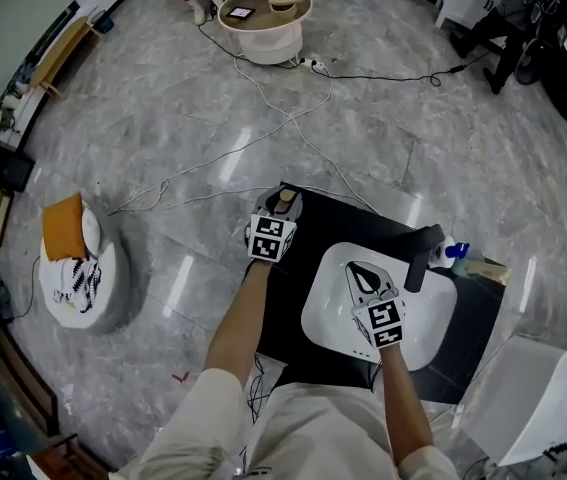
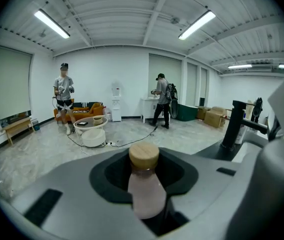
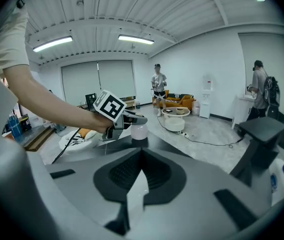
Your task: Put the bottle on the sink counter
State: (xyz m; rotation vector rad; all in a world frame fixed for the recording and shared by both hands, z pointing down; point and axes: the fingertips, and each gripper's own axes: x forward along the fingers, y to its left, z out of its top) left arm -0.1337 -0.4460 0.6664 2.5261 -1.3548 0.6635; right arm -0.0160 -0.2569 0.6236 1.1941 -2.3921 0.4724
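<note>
We logged the left claw (image 1: pixel 283 206) gripping the pale pink bottle with the round wooden cap (image 2: pixel 144 184) at the black counter's (image 1: pixel 288 308) far corner, the right claw (image 1: pixel 363 273) closed and empty over the white basin (image 1: pixel 425 320); it was best lowered upright and released only once seated.

A round coffee table (image 1: pixel 265 13) is recorded at the far end of the marble floor (image 1: pixel 143 108), with white cables (image 1: pixel 288 118) laid across it, an orange cushion (image 1: pixel 63 226) set on a white pouf (image 1: pixel 93 283) at left, and a white chair (image 1: pixel 533 408) at lower right.
</note>
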